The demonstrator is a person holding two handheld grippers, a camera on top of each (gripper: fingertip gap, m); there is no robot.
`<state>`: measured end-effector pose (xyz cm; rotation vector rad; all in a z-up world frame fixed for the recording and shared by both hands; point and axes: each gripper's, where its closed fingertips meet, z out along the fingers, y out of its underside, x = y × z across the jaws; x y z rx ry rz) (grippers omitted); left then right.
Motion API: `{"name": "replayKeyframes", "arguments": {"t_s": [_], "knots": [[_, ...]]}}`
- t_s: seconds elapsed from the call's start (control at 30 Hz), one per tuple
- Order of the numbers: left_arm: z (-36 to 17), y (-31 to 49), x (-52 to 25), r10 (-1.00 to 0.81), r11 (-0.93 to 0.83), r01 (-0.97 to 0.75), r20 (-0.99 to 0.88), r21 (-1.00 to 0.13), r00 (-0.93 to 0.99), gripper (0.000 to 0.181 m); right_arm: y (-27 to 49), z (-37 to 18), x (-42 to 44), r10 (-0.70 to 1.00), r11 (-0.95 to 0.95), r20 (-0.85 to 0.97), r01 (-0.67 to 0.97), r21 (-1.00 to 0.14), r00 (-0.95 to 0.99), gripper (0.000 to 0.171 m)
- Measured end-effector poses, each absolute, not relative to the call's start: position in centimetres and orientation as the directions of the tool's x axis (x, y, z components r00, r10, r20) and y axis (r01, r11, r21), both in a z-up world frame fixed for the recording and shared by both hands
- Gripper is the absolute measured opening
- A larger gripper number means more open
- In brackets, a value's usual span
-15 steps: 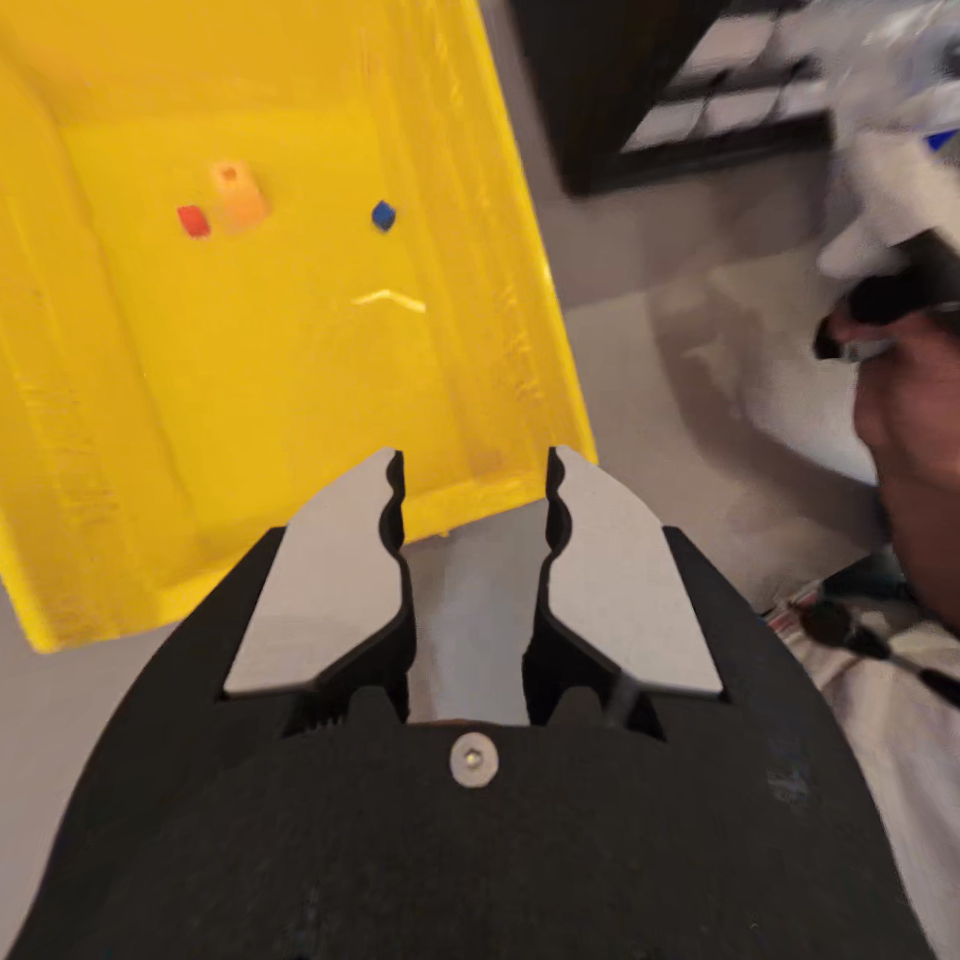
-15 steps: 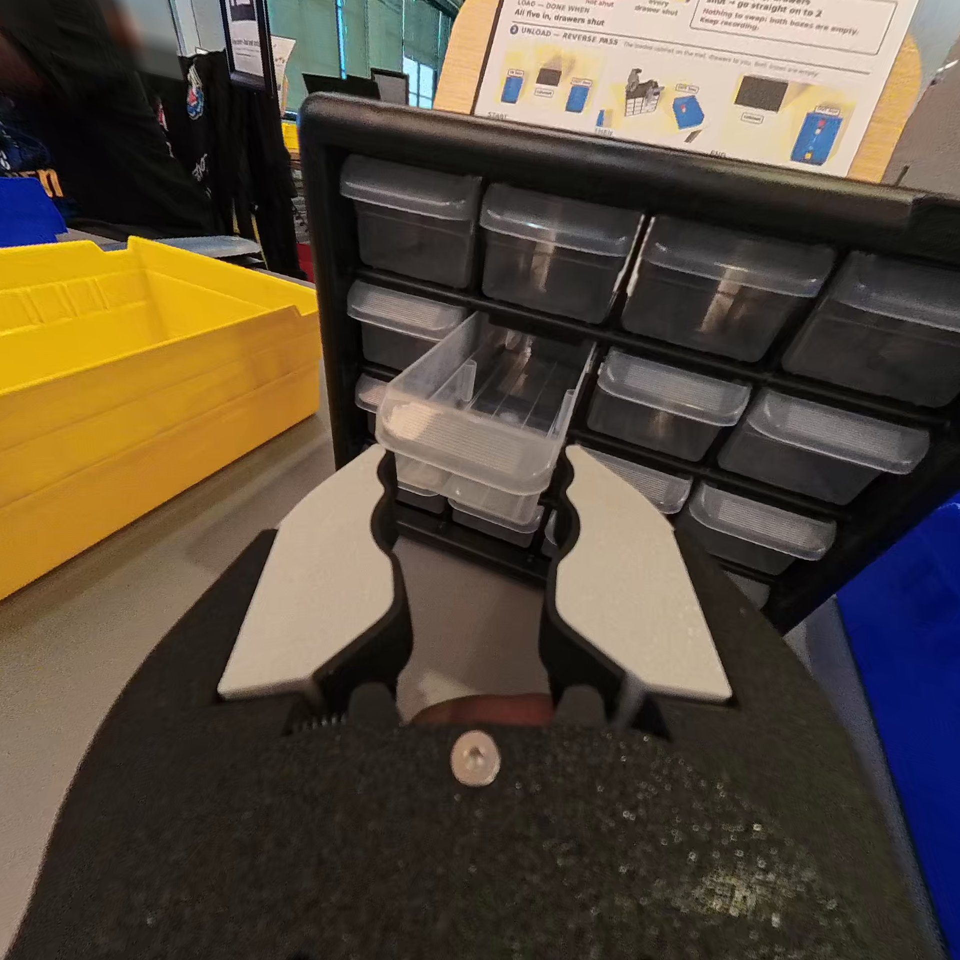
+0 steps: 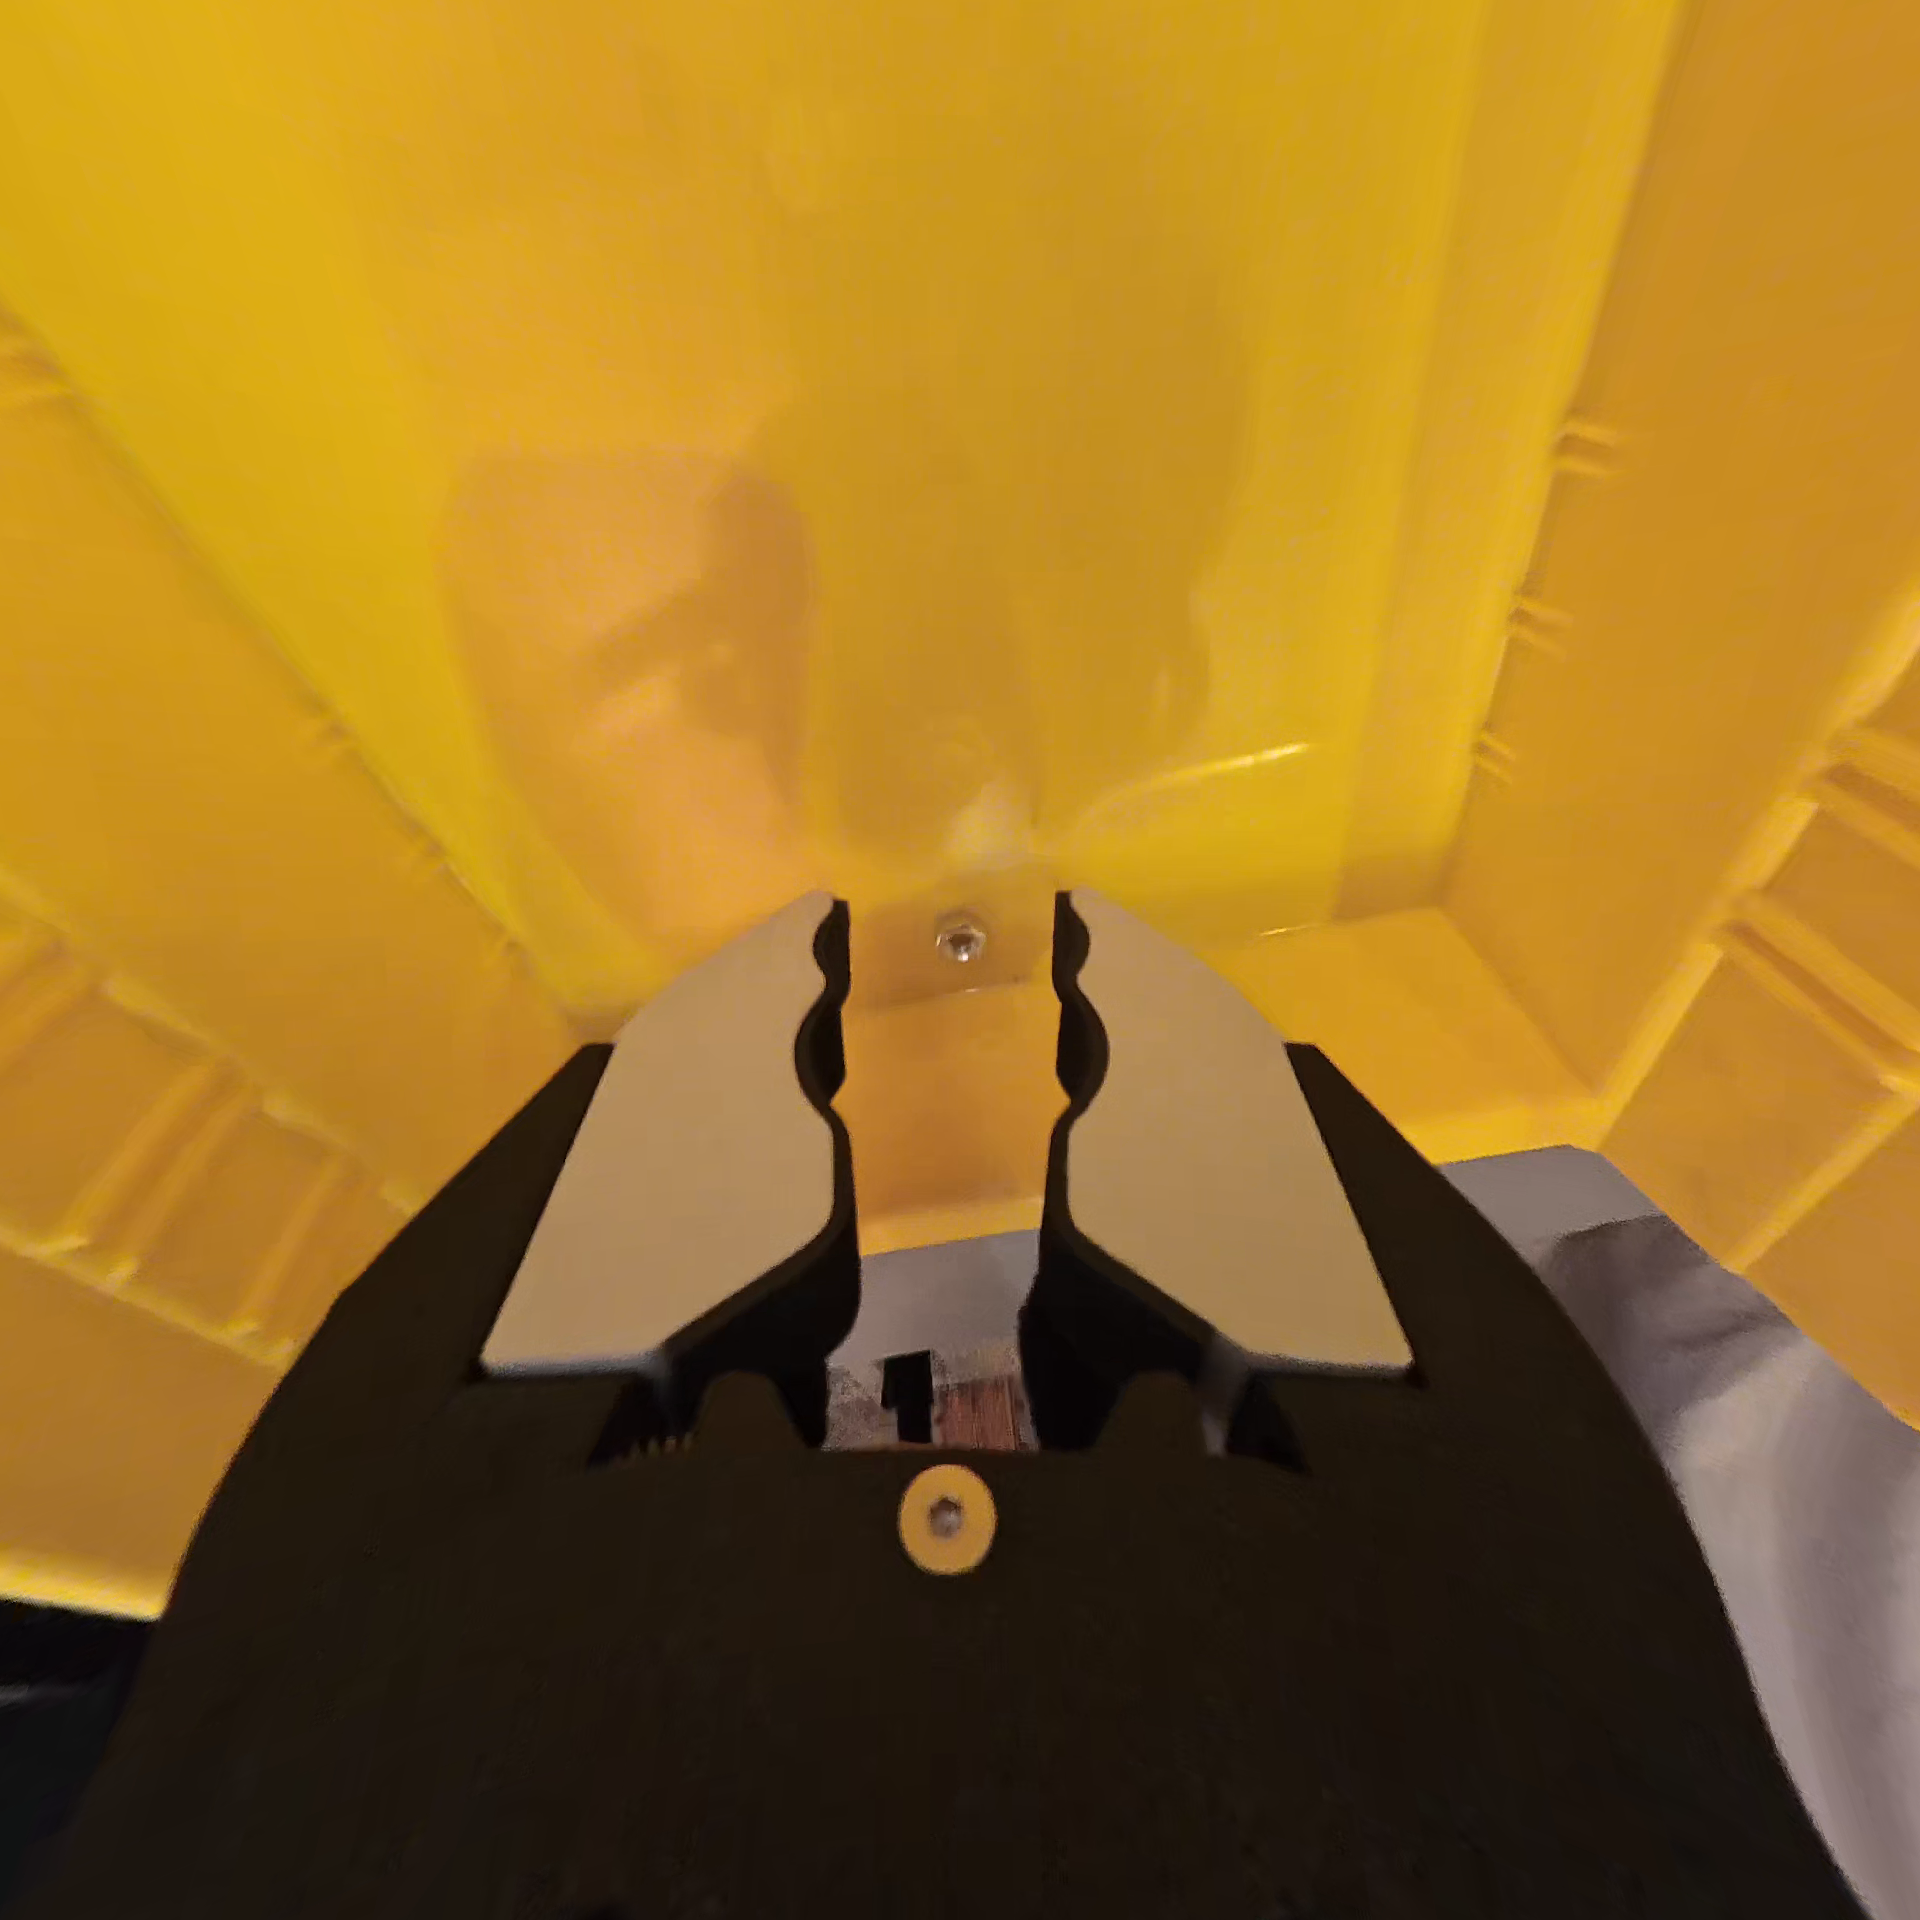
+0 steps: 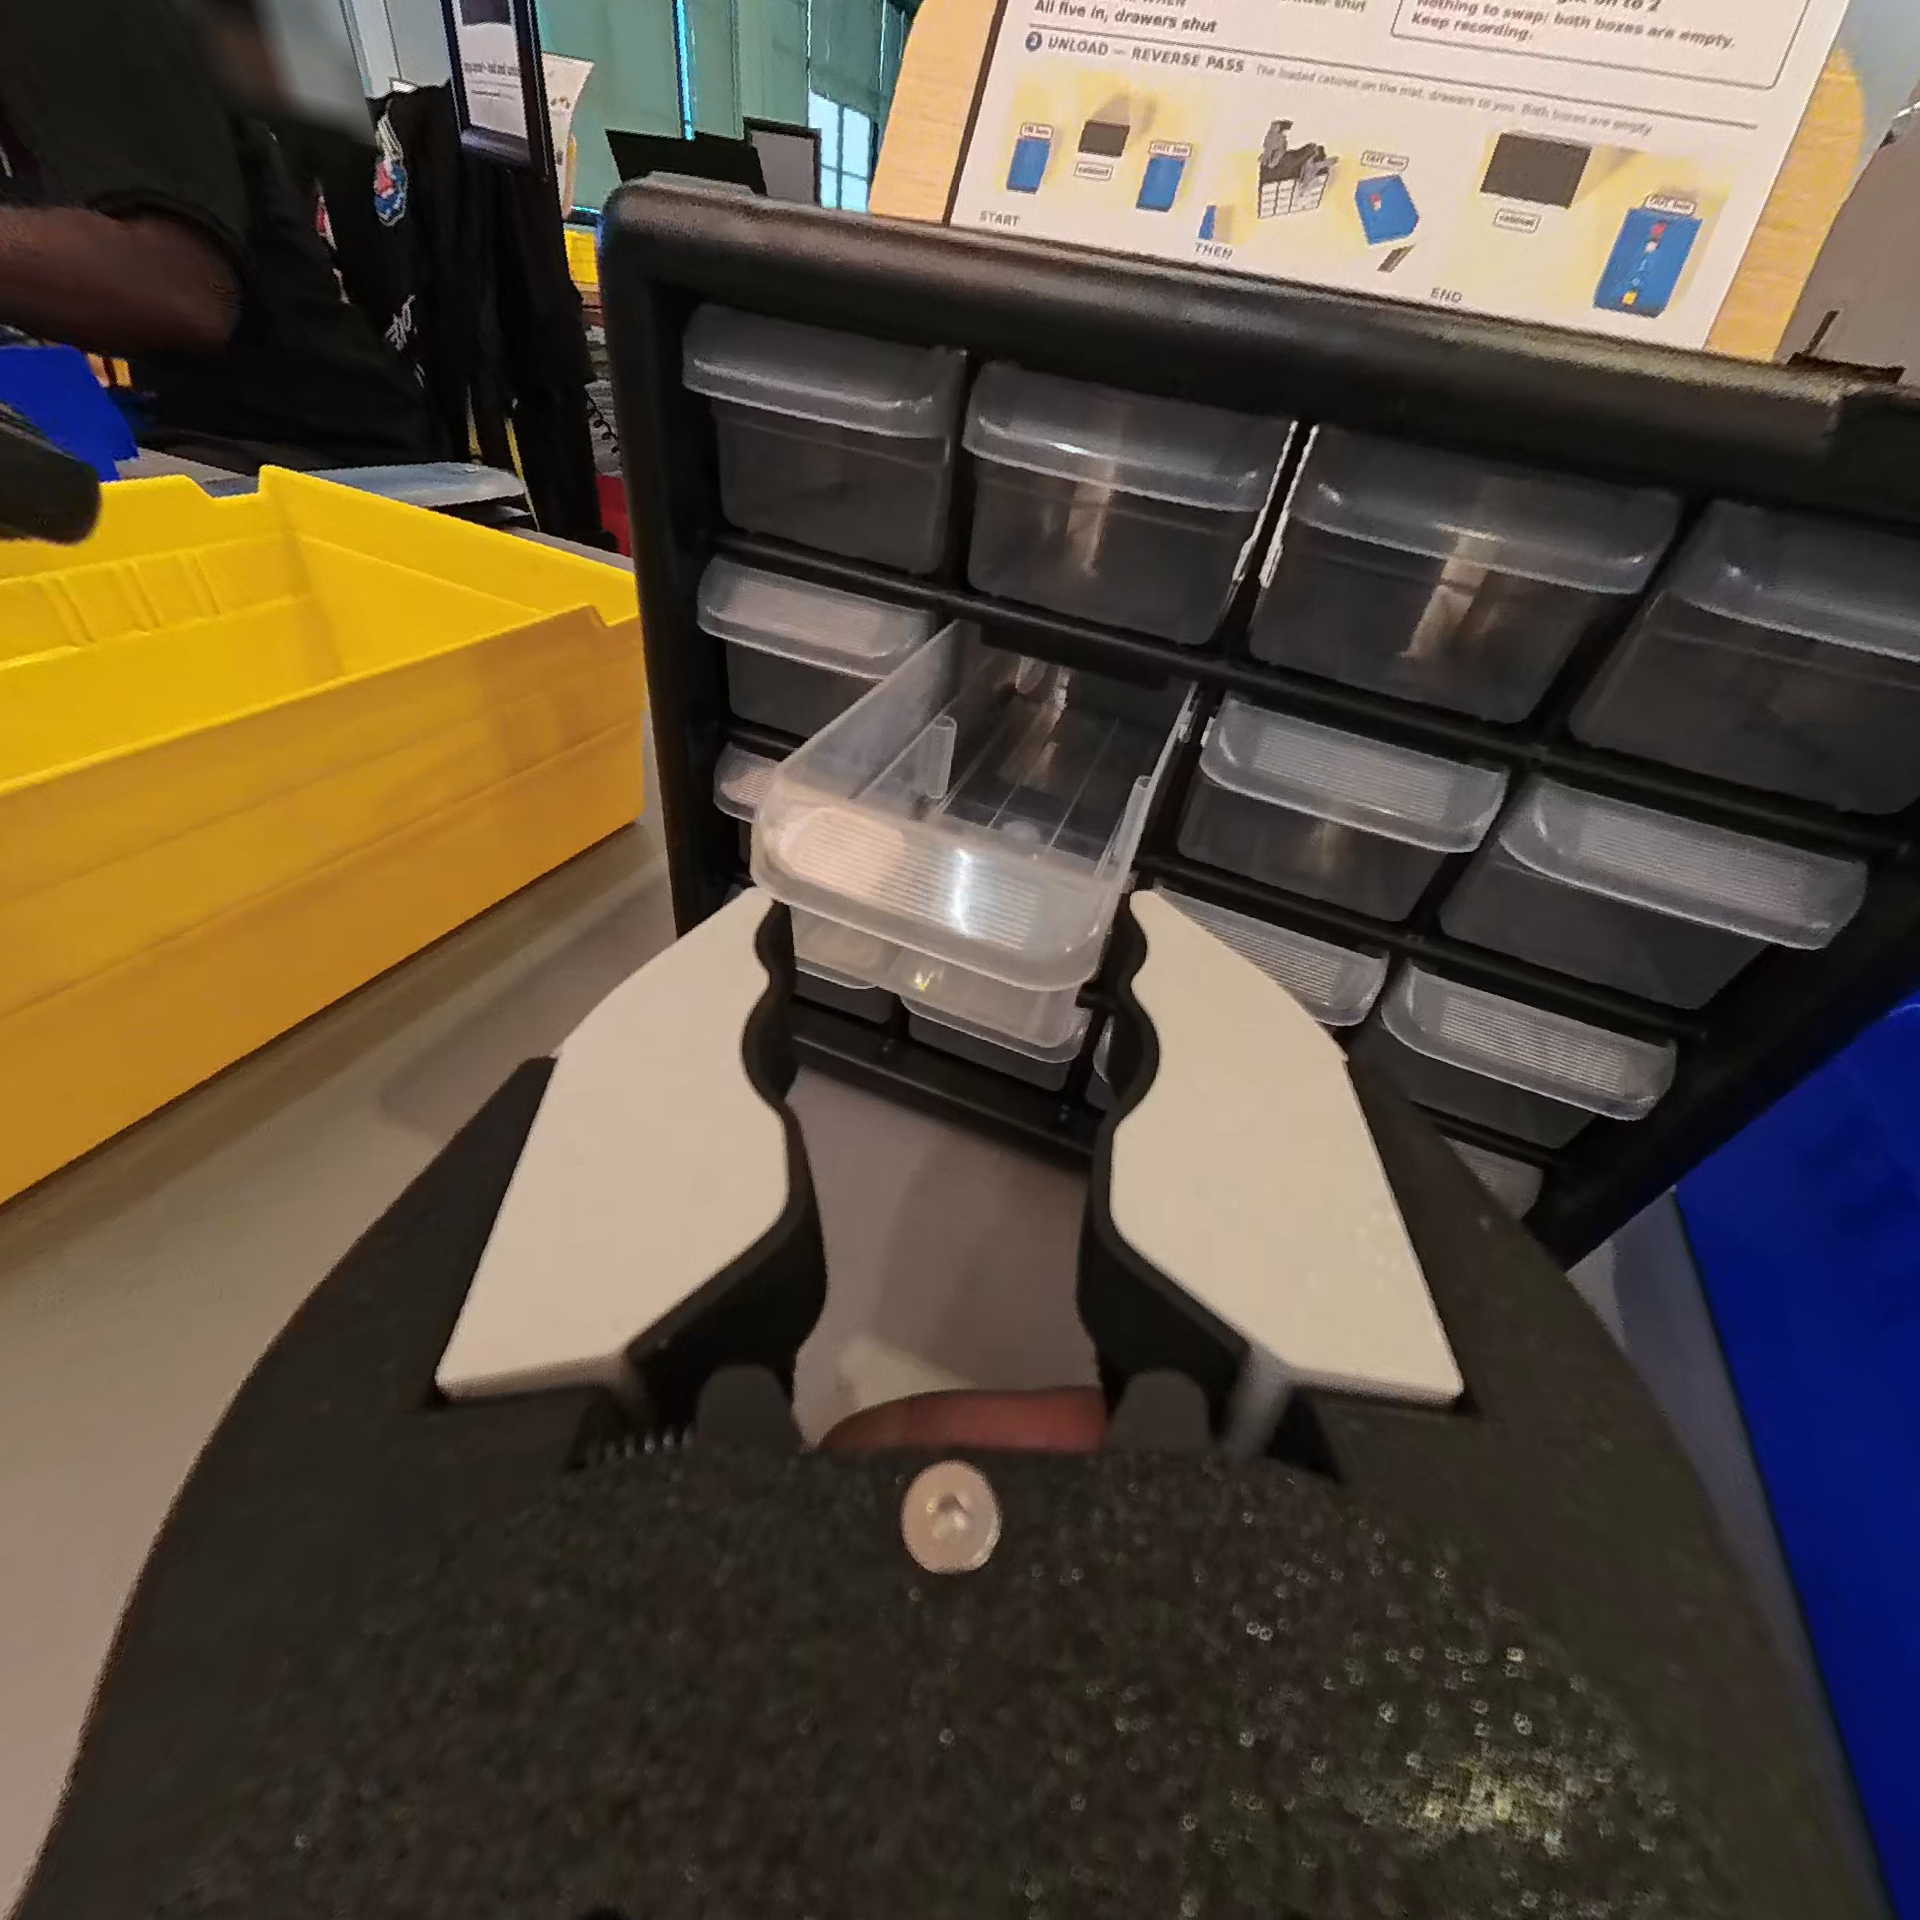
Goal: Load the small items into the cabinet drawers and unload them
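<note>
Left gripper [image 3: 945, 935]: jaws apart, nothing between them, tips down inside the yellow bin [image 3: 1039, 312], close to its glossy floor. A small blurred bright object [image 3: 961, 943] shows between the tips; cannot tell what it is.

Right gripper [image 4: 948, 935]: jaws apart, empty, above the grey table [image 4: 208, 1226], fingertips either side of the front of a clear drawer [image 4: 935, 862] pulled out from the second row. Contact with it cannot be told. Behind: black cabinet [image 4: 1143, 281], other drawers pushed in. Yellow bin to its left, blue bin [image 4: 1829, 1351] at right. Instruction poster [image 4: 1382, 135] beyond.
</note>
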<state>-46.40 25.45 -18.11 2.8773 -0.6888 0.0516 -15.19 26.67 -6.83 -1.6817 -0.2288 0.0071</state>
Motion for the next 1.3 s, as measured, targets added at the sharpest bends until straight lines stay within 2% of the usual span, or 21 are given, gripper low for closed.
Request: {"name": "replayKeyframes", "arguments": {"t_s": [0.2,0.4,0.77,0.87,1.17,1.3], "knots": [[-18.3,24.5,-46.4,-0.421,-0.864,-0.436,0.111,0.251,0.900,0.030,26.7,-6.8,-15.2,0.159,-0.111,0.128,0.147,-0.983,0.979,0.058],[-18.8,24.1,-46.2,-0.323,-0.867,-0.372,0.195,0.333,0.926,0.018,26.7,-6.8,-15.2,0.161,-0.112,0.129,0.148,-0.983,0.978,0.058],[-18.8,23.6,-46.4,-0.373,-0.840,-0.399,0.144,0.369,0.917,0.019,26.7,-6.8,-15.2,0.167,-0.120,0.118,0.138,-0.983,0.979,0.058],[-18.9,23.4,-46.6,-0.385,-0.828,-0.403,0.126,0.390,0.914,0.012,26.7,-6.8,-15.2,0.169,-0.121,0.114,0.135,-0.983,0.979,0.058],[-18.8,23.3,-46.3,-0.390,-0.831,-0.417,0.149,0.368,0.909,0.011,26.7,-6.7,-15.1,0.173,-0.125,0.108,0.131,-0.983,0.979,0.057],[-16.3,24.2,-44.8,-0.413,-0.850,-0.458,0.212,0.261,0.886,0.011,26.7,-6.8,-15.2,0.168,-0.123,0.113,0.134,-0.983,0.979,0.057]]}}
